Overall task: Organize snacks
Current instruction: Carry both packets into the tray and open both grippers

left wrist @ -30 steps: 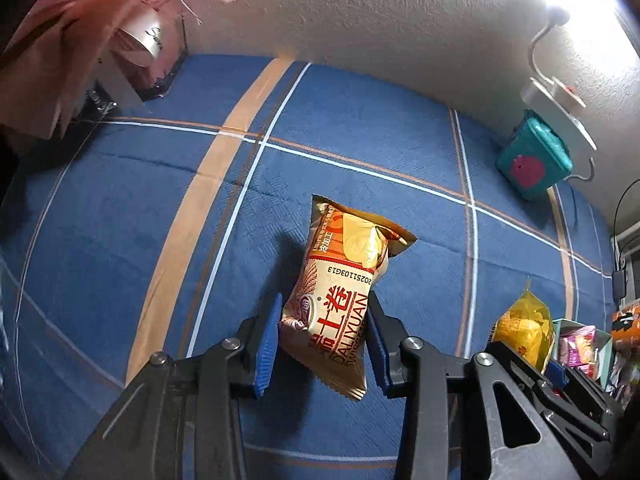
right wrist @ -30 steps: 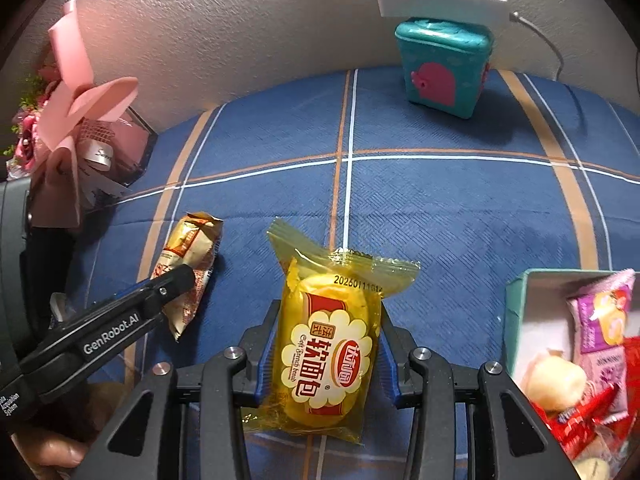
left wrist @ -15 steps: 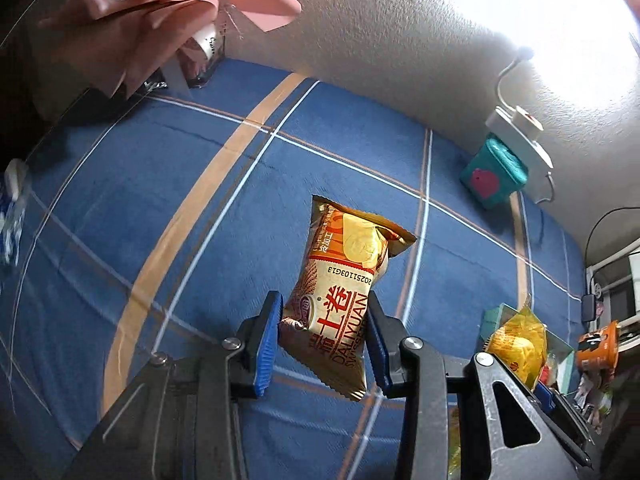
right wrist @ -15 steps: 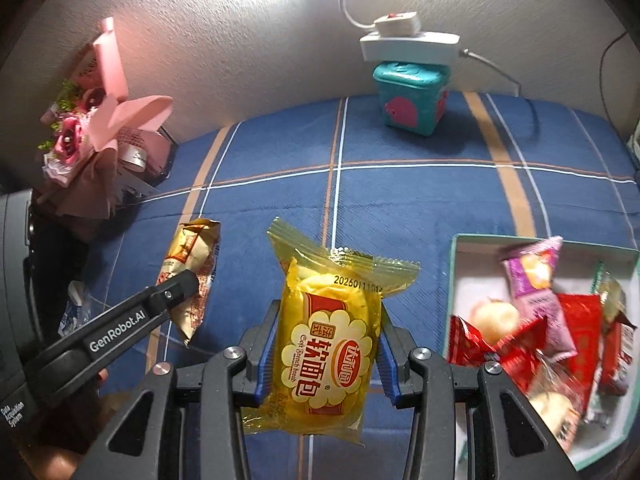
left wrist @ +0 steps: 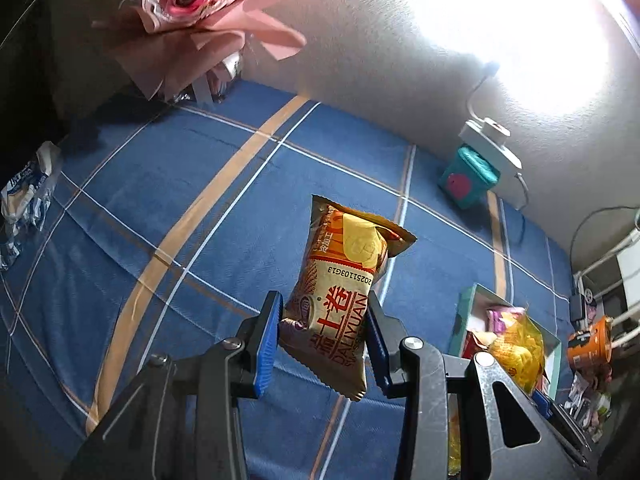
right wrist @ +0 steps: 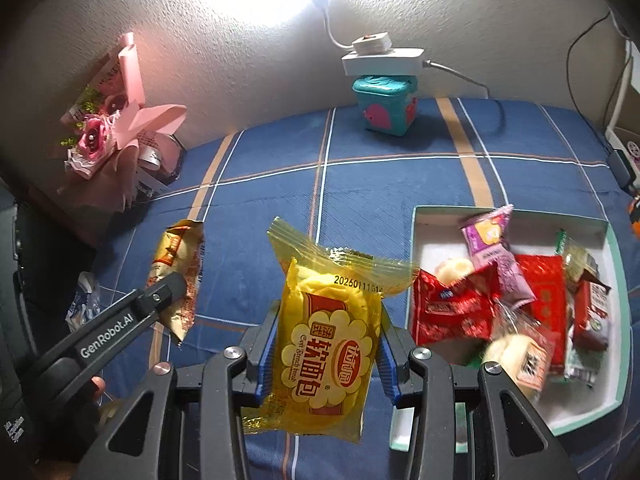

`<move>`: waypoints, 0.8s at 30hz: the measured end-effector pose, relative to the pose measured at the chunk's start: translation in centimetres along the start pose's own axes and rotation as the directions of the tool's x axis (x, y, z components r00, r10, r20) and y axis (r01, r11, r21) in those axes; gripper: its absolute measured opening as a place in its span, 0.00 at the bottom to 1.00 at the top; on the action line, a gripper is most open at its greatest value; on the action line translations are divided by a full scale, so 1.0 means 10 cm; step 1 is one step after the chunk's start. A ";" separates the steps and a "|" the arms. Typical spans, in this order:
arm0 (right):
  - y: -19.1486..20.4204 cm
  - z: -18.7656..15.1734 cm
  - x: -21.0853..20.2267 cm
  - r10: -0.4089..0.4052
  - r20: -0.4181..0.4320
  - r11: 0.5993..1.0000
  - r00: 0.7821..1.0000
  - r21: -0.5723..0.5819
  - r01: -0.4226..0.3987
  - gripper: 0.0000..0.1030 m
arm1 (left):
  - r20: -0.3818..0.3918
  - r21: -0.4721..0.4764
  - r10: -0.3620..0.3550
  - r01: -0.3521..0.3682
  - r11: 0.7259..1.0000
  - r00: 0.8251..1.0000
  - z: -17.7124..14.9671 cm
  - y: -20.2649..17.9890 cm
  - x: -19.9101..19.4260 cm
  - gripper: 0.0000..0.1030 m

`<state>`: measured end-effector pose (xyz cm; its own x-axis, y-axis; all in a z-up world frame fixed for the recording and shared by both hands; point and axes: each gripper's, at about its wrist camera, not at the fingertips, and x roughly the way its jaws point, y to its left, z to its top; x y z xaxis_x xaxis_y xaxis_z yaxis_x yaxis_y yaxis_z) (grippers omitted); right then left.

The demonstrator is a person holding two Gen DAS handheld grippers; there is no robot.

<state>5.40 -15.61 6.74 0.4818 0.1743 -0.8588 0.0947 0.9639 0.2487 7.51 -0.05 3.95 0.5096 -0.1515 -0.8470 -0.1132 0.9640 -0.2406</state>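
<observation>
We lifted both snacks higher; our left tool (left wrist: 322, 340) squeezed the brown snack (left wrist: 340, 292), our right tool (right wrist: 326, 350) the yellow bread (right wrist: 328, 344), left of the box (right wrist: 616, 256).

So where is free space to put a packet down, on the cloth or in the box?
Bare blue cloth lies between the teal tin, the bouquet and the box. Inside the box, only its far-left corner and near strip show white; the middle is crowded with packets.
</observation>
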 end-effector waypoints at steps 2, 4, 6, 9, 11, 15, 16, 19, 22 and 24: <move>-0.02 -0.05 -0.07 0.002 0.010 1.000 1.000 0.001 -0.002 0.43 | 0.009 0.014 -0.010 0.009 1.000 1.000 -0.07 -0.03 -0.06 0.40; -0.06 -0.11 -0.13 0.002 0.017 1.000 1.000 0.006 -0.002 0.43 | 0.015 0.029 -0.019 0.018 0.999 1.000 -0.12 -0.07 -0.12 0.40; -0.10 -0.16 -0.18 0.004 0.021 1.000 1.000 0.013 -0.004 0.43 | 0.021 0.049 -0.042 0.041 0.998 0.999 -0.15 -0.13 -0.17 0.40; -0.17 -0.21 -0.28 0.004 0.032 1.000 0.999 0.019 -0.005 0.43 | 0.048 0.087 -0.057 0.053 0.995 0.997 -0.17 -0.24 -0.27 0.40; -0.24 -0.22 -0.36 -0.001 0.050 1.000 0.999 0.025 -0.001 0.43 | 0.056 0.109 -0.067 0.061 0.992 0.996 -0.19 -0.31 -0.31 0.40; -0.43 -0.21 -0.48 -0.015 0.081 0.998 0.997 0.055 0.011 0.43 | 0.040 0.131 -0.096 0.090 0.987 0.995 -0.23 -0.43 -0.30 0.40; -0.48 -0.21 -0.49 -0.021 0.084 0.998 0.996 0.067 0.016 0.43 | 0.037 0.139 -0.097 0.091 0.986 0.995 -0.24 -0.46 -0.30 0.40; -0.69 -0.20 -0.50 -0.043 0.087 0.993 0.995 0.114 0.033 0.43 | 0.025 0.168 -0.112 0.107 0.980 0.993 -0.28 -0.57 -0.28 0.40; -0.92 -0.19 -0.53 -0.053 0.087 0.984 0.995 0.174 0.037 0.43 | -0.003 0.200 -0.137 0.135 0.971 0.991 -0.34 -0.70 -0.25 0.40; -1.06 -0.18 -0.56 -0.067 0.090 0.977 0.994 0.208 0.047 0.43 | -0.023 0.232 -0.139 0.140 0.962 0.990 -0.41 -0.80 -0.21 0.40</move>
<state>0.09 -26.44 8.07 0.5512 0.0905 -0.8295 0.2962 0.9081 0.2959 3.87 -8.37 5.74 0.5007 -0.2889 -0.8160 0.1606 0.9573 -0.2403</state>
